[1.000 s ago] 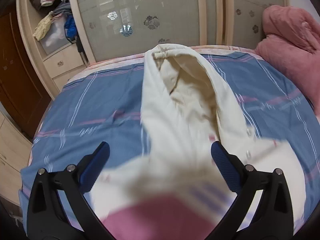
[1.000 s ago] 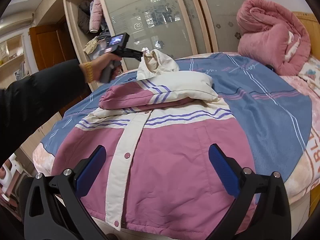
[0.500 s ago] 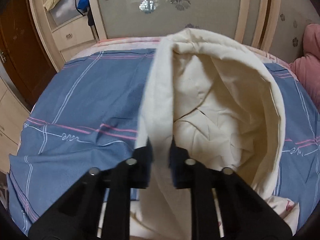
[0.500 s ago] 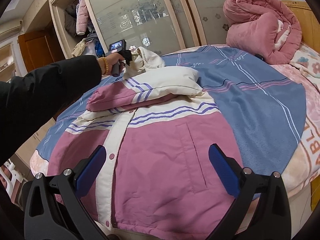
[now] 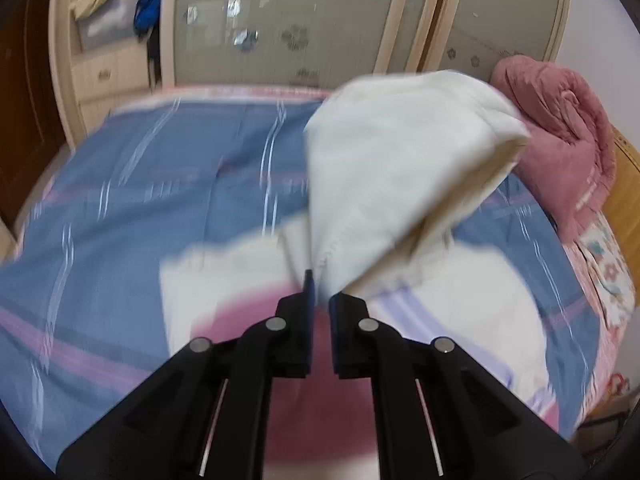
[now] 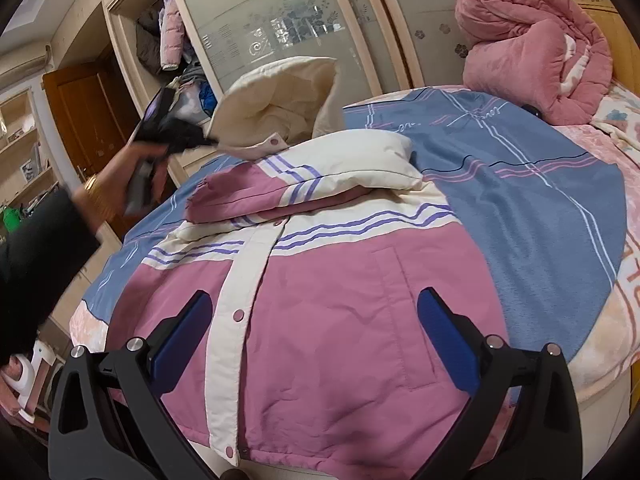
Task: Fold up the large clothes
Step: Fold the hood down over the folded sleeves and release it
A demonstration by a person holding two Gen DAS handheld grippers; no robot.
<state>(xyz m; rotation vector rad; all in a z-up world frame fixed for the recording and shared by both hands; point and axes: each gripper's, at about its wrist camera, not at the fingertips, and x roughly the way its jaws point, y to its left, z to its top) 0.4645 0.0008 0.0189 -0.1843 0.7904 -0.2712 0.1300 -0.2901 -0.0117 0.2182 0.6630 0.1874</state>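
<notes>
- L gripper [image 5: 319, 300]: jaws pinched nearly together on the edge of the cream hood [image 5: 400, 168]; cloth sits betw. the pads, hood lifted clear of the bed and ballooning up and to the right in L wrist view. View is blurred.
- From R wrist view: L gripper [image 6: 208, 142] at upper left, its tips at the hood's [image 6: 280, 100] lower left edge; hood stands up, open side facing the cam.
- L hand [image 6: 128, 176] wraps the gripper's handle, knuckles toward the cam, gold bracelet at the wrist, dark sleeve [image 6: 36, 264] running off frame left. Forearm reaches in from the left over the bed edge; hand is blurred.
- R gripper [image 6: 314, 344]: jaws spread wide, nothing betw. them; blue pads hover over the lower front of the jacket, tilted downward. Can't tell if the tips touch the fabric.
- Jacket [image 6: 340, 312]: pink w/ cream placket and snaps, purple stripes across the chest, lying front-up on the blue plaid bedsheet [image 6: 540, 208]; one sleeve [image 6: 304, 180] folded across the chest, pink cuff pointing left.
- In L wrist view the jacket [image 5: 460, 320] is right under the gripper, cream and pink, blurred.
- Pink quilt [image 6: 532, 52] bundled at far right of the bed, well apart from the jacket.
- Wardrobe w/ frosted sliding doors [image 6: 280, 28] behind the bed.
</notes>
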